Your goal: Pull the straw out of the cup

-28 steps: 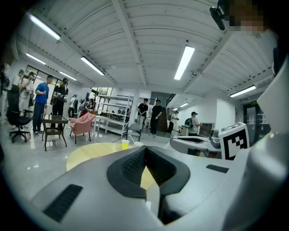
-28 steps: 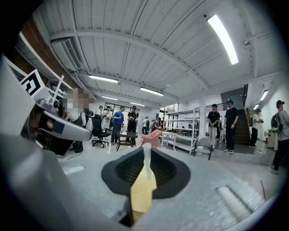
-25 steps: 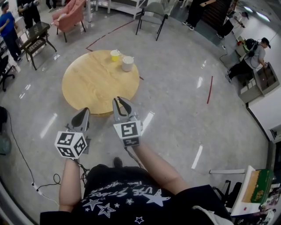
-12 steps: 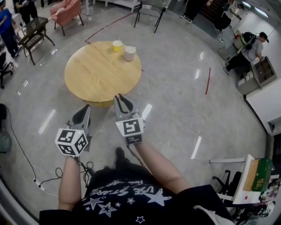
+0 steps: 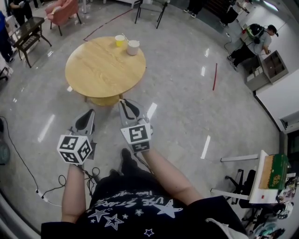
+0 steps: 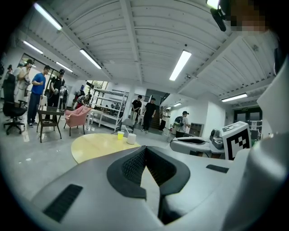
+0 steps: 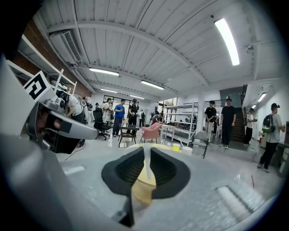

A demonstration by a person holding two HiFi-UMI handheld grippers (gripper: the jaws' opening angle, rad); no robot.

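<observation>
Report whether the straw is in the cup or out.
In. A thin straw pokes up at a slant from the white cup on the round table, beside the yellow cup.

Round wood table mid-floor, pink armchair (top left), red strip on gray floor

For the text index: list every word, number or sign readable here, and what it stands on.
White lettering on the black star-printed shirt: upside down, too blurred to read.
Black-and-white square markers on the cubes: patterns only, no letters.
Green box: print too small.
</observation>
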